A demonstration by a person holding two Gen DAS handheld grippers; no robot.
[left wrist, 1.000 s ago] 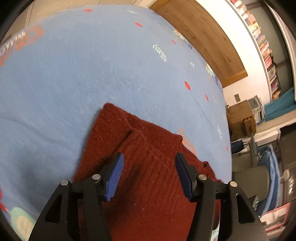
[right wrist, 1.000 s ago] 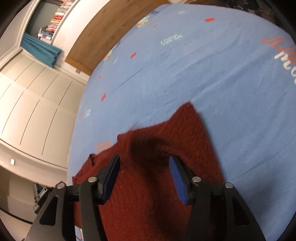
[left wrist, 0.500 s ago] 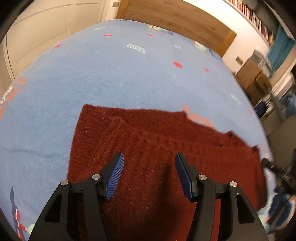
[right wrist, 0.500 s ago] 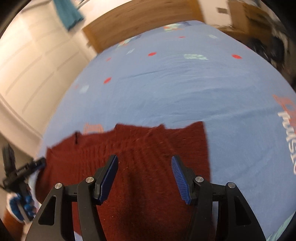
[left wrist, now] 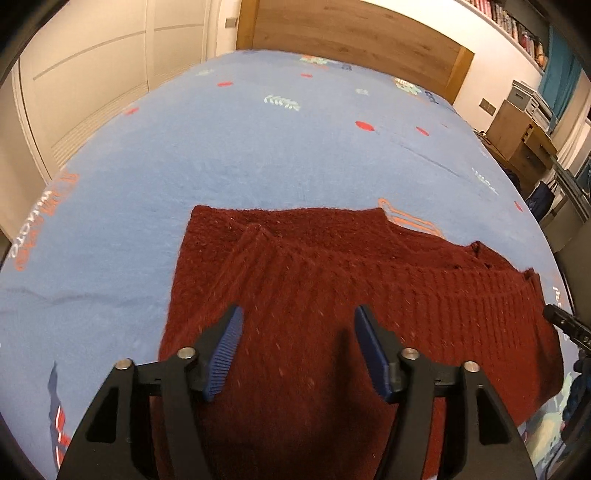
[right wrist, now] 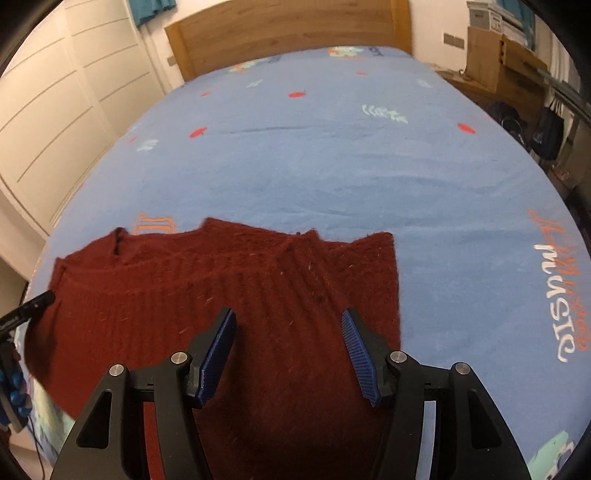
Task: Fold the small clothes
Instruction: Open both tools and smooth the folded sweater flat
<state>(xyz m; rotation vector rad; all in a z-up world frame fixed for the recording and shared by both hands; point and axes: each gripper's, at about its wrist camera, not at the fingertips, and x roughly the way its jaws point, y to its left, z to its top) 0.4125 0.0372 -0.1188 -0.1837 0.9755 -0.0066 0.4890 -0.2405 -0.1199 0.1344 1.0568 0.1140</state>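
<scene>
The dark red knitted sweater (left wrist: 332, 314) lies flat on the blue bedspread (left wrist: 258, 147), and both tools hang right above it. The left gripper (left wrist: 297, 350) points down at the knit, its blue ribbed pads (left wrist: 225, 354) clear of the wool; its jaws are opening at this moment, and nothing is caught between them, only the sweater lying beneath the gap. Ahead of its fingertips runs a ribbed band across the garment, and beyond that the far edge of the sweater meets bare bedspread. Off to this gripper's right, at the sweater's far side, the black tip of the other tool (left wrist: 565, 325) pokes into view.

Over to the right wrist view: the right gripper (right wrist: 288, 347) stands about half spread, jaws apart and empty, with the sweater (right wrist: 221, 295) filling the space under and ahead of the pads (right wrist: 218, 354). The sweater's right edge lies just beyond the right-hand finger, with printed lettering (right wrist: 565, 288) on the bedspread (right wrist: 332, 166) further out that way. To this gripper's left, the left tool's black tip (right wrist: 29, 310) sits at the sweater's other edge. Far ahead of both tools stands the wooden headboard (right wrist: 288, 29).
</scene>
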